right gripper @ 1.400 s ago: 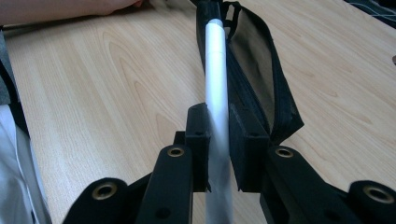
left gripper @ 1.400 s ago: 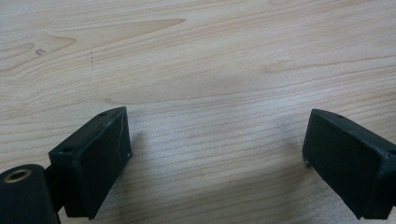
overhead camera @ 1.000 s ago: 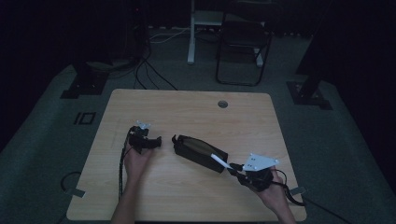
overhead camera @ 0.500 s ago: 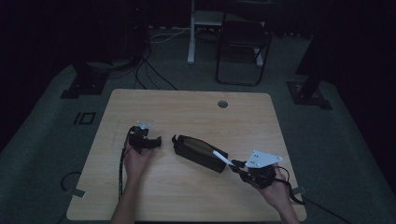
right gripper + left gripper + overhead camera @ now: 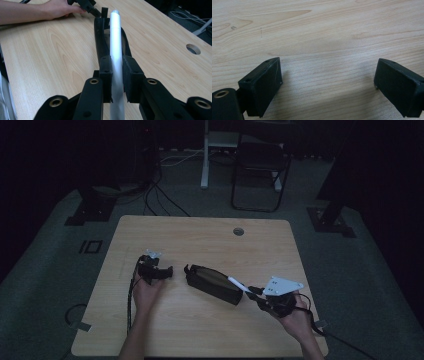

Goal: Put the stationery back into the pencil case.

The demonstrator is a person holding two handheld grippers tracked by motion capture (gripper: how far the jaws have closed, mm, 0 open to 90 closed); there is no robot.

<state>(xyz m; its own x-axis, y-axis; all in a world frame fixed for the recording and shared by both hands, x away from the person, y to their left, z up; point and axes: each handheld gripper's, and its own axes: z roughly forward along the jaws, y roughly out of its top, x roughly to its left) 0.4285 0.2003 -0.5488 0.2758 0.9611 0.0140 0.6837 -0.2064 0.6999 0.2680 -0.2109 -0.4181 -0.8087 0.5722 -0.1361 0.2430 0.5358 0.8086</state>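
Note:
A black pouch (image 5: 214, 282) lies open in the middle of the wooden table (image 5: 200, 240). My right gripper (image 5: 252, 291) is shut on a white pen (image 5: 238, 284), whose tip reaches over the pouch's right end. In the right gripper view the white pen (image 5: 115, 37) runs up between the two pads (image 5: 106, 75) and lies over the open black pouch (image 5: 100, 35). My left gripper (image 5: 169, 270) rests on the table just left of the pouch. Its jaws stand wide apart in the left gripper view, over bare wood (image 5: 327, 45), with nothing between them.
A round cable hole (image 5: 238, 231) sits near the table's far edge. Behind the table stand a dark chair (image 5: 260, 175) and a white post (image 5: 205, 155), with cables (image 5: 160, 195) on the floor. Black stands flank the table's far corners.
My right gripper has moved a little left toward the pouch, carrying the pen's tip over the pouch's end. The left gripper has kept still.

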